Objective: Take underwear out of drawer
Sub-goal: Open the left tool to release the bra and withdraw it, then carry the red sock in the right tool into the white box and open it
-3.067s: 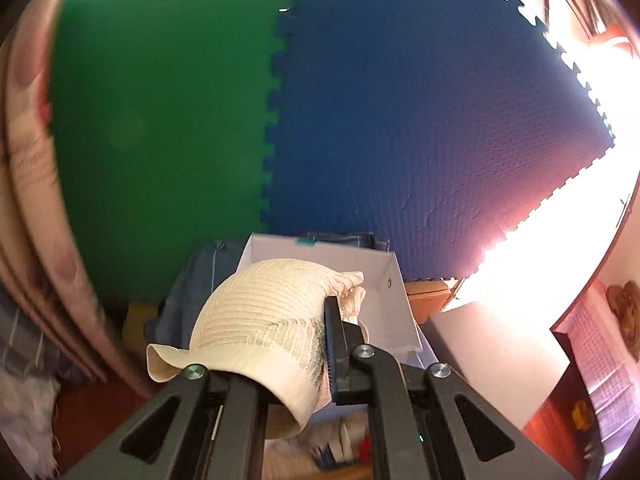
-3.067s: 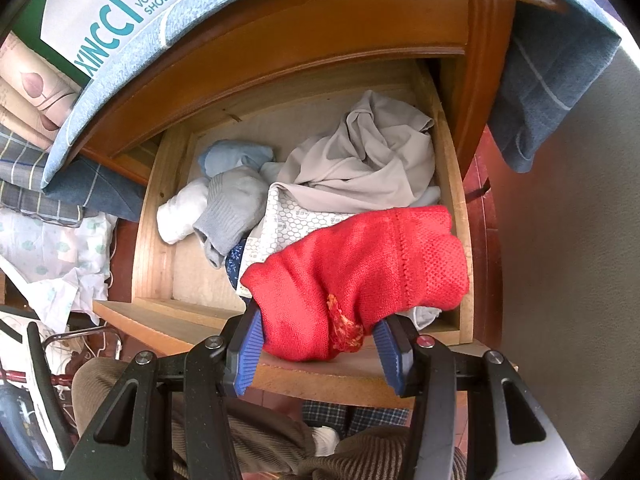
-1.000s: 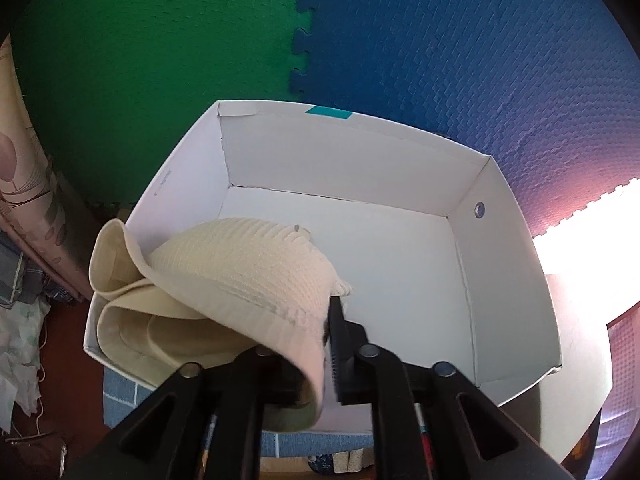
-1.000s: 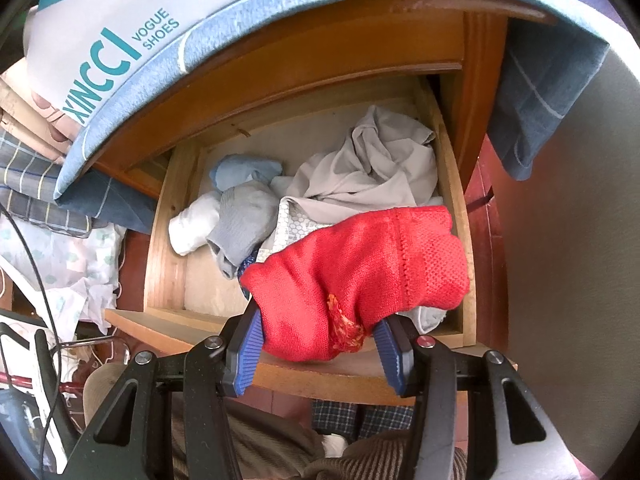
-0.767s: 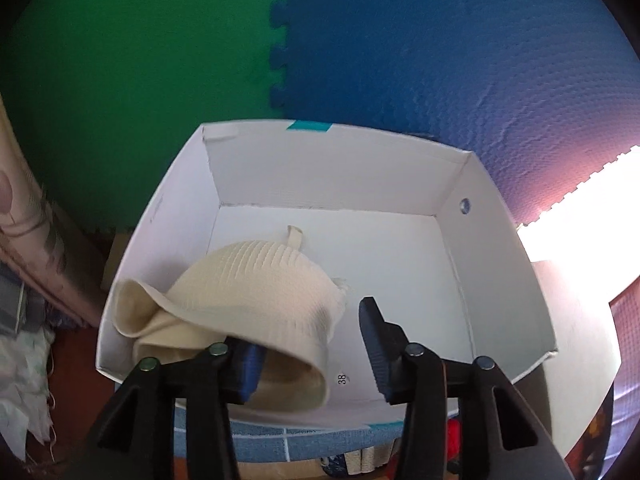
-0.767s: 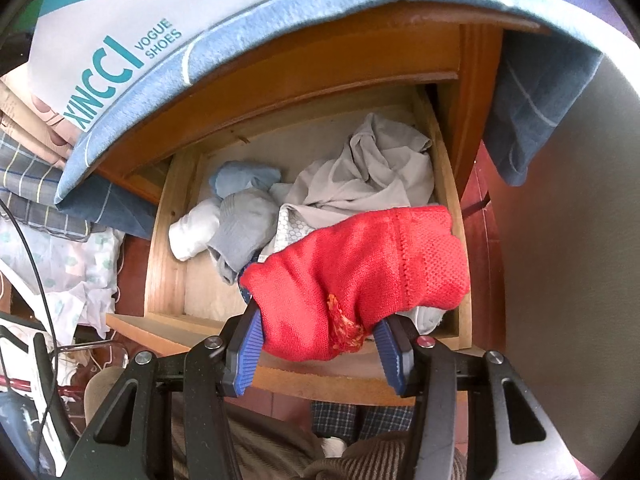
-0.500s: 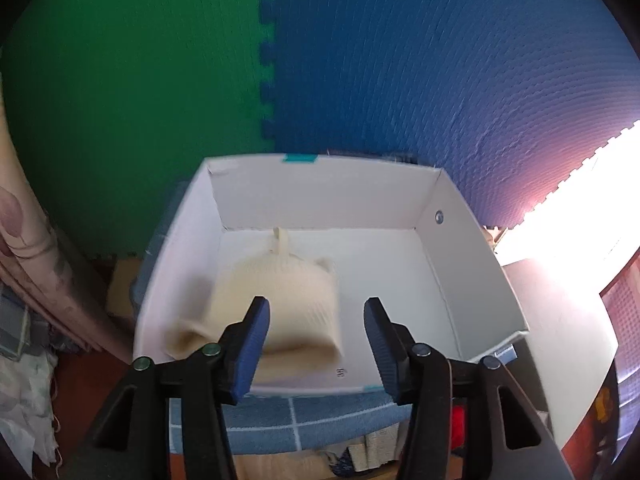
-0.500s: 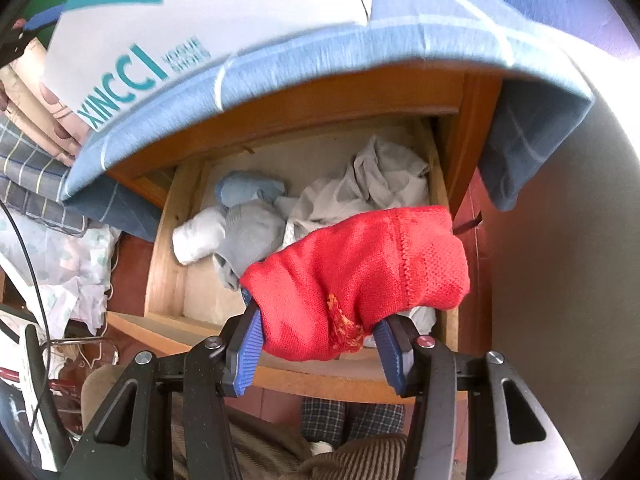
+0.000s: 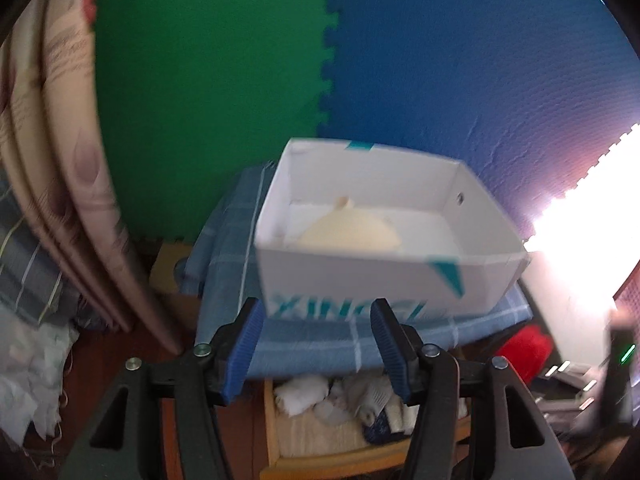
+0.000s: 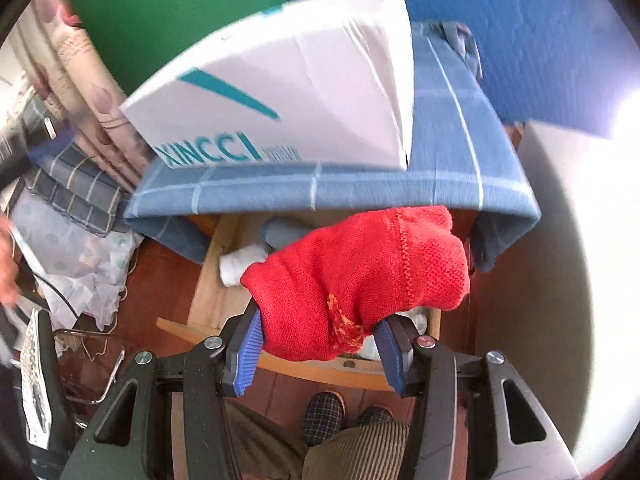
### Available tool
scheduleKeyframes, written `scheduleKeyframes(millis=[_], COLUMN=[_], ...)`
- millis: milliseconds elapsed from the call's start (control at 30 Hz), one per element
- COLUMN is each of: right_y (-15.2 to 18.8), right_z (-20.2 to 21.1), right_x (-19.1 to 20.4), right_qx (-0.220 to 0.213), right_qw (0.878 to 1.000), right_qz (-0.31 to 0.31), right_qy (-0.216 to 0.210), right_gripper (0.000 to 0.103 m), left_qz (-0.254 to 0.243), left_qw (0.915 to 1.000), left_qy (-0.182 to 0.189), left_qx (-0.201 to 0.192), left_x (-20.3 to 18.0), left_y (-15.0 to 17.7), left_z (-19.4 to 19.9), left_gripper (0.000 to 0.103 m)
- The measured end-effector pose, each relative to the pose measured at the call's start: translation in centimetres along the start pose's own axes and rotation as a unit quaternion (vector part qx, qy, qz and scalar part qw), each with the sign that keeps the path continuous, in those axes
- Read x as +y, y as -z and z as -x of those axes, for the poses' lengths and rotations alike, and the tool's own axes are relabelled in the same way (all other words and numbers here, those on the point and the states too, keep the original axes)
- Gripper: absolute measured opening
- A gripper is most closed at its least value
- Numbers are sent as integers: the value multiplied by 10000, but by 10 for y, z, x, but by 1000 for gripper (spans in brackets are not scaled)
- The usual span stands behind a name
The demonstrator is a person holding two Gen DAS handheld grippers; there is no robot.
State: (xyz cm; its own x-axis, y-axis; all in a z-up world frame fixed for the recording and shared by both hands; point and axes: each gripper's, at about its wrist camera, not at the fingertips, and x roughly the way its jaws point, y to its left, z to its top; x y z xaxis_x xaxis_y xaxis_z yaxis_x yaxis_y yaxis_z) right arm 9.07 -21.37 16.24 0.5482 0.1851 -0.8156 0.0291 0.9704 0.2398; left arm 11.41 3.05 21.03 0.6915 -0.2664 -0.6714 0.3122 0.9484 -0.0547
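Observation:
A cream ribbed underwear piece (image 9: 347,232) lies inside the white shoe box (image 9: 384,280) that stands on a blue checked cloth (image 9: 320,344). My left gripper (image 9: 318,344) hangs in front of the box, its jaws opening and nothing between them. In the right wrist view my right gripper (image 10: 322,350) is shut on red knitted underwear (image 10: 360,280), held above the open wooden drawer (image 10: 208,292). That drawer (image 9: 276,440) also shows low in the left wrist view, with white and grey garments (image 9: 320,398) in it. The red underwear (image 9: 524,350) appears at the right there.
Green (image 9: 208,80) and blue foam mats (image 9: 460,60) line the wall behind the box. Folded bedding (image 9: 52,140) is stacked at the left. A white appliance side (image 10: 560,240) stands right of the drawer. The person's slippers (image 10: 324,412) and trousers are below.
My left gripper let go of the cream underwear into the box, opened, and drew back. My right gripper rose with the red underwear, so the box and cloth top came into its view.

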Motion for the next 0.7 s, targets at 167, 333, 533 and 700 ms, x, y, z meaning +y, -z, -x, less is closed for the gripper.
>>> scheduleKeyframes(millis=[167,333,533,700], right_y=[-28,-68,-129,-167], right_z=[43,77,77,47], right_x=[16,34,49,56], right_qx=[-405,-871,-1082,-813], right_qw=[9989,9953,9929,9955], right_qz=[212,391,489,453], right_qy=[-96,-146,36,202], right_gripper=[47,48,49,50], left_qz=[224,365,458,932], left_qw=[9988,9964,9933,9875], left_qy=[-289,-552,-747,-793], left_qx=[315,522,748,997], left_x=[13,15,12,24], left_y=[48,83,118,143], left_z=[-16,-36,-57,-73], left_gripper=[57,57,57,57])
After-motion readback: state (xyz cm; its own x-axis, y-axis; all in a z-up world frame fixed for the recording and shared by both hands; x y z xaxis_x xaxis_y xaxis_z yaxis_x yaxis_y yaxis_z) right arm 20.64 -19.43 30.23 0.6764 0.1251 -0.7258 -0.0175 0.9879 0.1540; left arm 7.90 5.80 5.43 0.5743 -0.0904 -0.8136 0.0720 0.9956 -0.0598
